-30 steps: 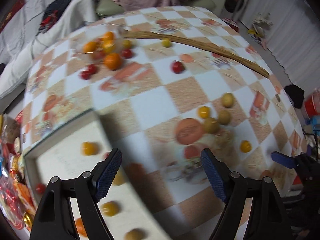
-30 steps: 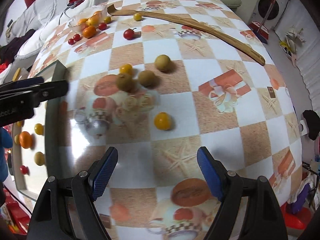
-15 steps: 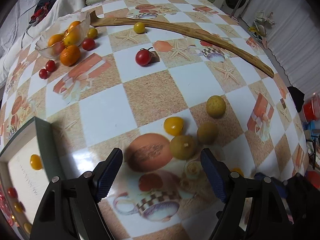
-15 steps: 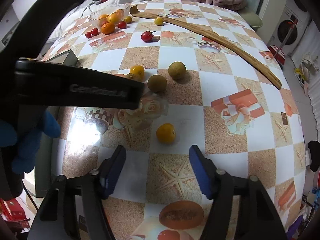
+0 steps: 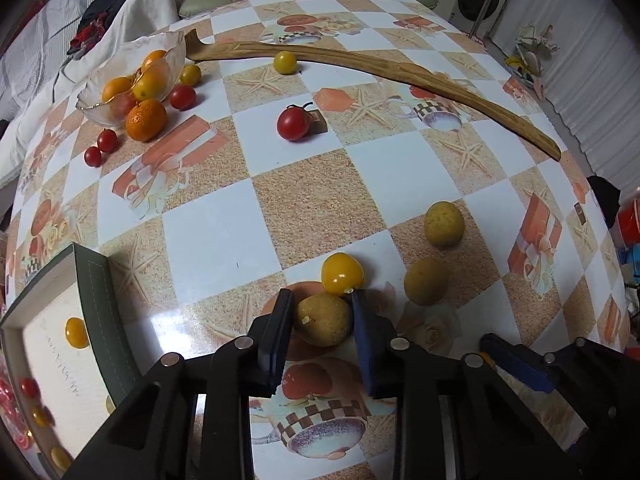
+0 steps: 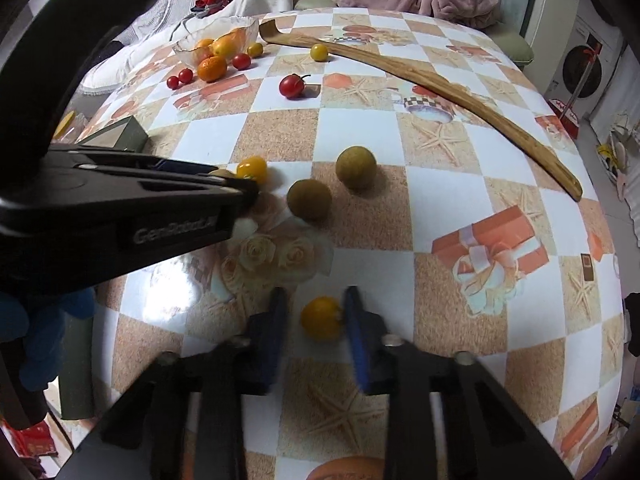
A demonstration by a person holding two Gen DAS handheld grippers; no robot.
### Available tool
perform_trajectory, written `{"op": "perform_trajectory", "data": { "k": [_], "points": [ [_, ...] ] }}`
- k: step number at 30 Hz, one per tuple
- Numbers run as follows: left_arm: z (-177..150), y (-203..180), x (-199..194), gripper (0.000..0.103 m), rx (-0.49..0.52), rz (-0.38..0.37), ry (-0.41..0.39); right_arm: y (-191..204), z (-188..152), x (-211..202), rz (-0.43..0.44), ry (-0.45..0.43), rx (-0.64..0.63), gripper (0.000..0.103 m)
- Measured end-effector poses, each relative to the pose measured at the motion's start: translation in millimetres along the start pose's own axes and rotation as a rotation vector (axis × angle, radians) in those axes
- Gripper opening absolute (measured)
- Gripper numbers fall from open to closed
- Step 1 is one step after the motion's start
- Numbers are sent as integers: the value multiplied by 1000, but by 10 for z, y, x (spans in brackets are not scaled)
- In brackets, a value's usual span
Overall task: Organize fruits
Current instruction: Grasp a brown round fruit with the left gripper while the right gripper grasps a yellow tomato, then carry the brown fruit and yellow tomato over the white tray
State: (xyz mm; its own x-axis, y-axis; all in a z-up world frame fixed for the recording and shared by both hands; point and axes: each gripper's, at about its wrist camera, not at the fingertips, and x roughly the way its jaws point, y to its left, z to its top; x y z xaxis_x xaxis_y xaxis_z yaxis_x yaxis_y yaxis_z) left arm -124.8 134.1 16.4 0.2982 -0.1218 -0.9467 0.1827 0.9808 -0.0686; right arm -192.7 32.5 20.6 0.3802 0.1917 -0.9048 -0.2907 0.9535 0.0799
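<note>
Between your left gripper (image 5: 323,322) pads sits a round olive-yellow fruit with a small stem scar (image 5: 323,320): jaws closed in against both its sides, fruit still on the checkered patterned tablecloth (image 5: 224,240), so it reads as gripped but not lifted. Your right gripper (image 6: 316,318) brackets a small orange-yellow cherry tomato (image 6: 322,317); right pad touches it, left pad shows a gap, so the jaws are narrowed, not clamped yet. Both approaches run low along the cloth, probably so round fruit can't roll out. At your near left, the green-rimmed white tray (image 5: 96,304) holds sorted pieces: I count one yellow tomato plainly, more red and yellow ones at the blurred edge, number unclear. Just beyond the left fingertips: one bright yellow tomato (image 5: 342,273) touching the gripped fruit, then two more olive-yellow round fruits (image 5: 425,282). Mid-table: one large red tomato with a stem (image 5: 294,124). Farther out: a long curved wooden stick (image 5: 400,70) with one yellow tomato (image 5: 285,62) beside it. Far left: a clear glass bowl (image 5: 120,64) holding about four orange fruits, hard to separate; around it one tangerine (image 5: 146,119), three small red tomatoes, one yellow.
</note>
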Motion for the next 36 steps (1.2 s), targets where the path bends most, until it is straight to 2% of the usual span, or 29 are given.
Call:
{"op": "perform_trajectory", "data": {
  "k": [11, 20, 26, 36],
  "points": [
    [-117, 61, -94, 31, -30, -34, 4, -239, -36, -151, 66, 31, 141, 23],
    [-232, 255, -395, 31, -47, -48, -27, -184, -1, -272, 86, 45, 174, 23],
    [-346, 639, -660, 31, -93, -20, -61, 69, 110, -355, 119, 45, 152, 23],
    [-661, 1536, -877, 31, -217, 78, -79, 723, 342, -382, 197, 44, 80, 23]
  ]
}}
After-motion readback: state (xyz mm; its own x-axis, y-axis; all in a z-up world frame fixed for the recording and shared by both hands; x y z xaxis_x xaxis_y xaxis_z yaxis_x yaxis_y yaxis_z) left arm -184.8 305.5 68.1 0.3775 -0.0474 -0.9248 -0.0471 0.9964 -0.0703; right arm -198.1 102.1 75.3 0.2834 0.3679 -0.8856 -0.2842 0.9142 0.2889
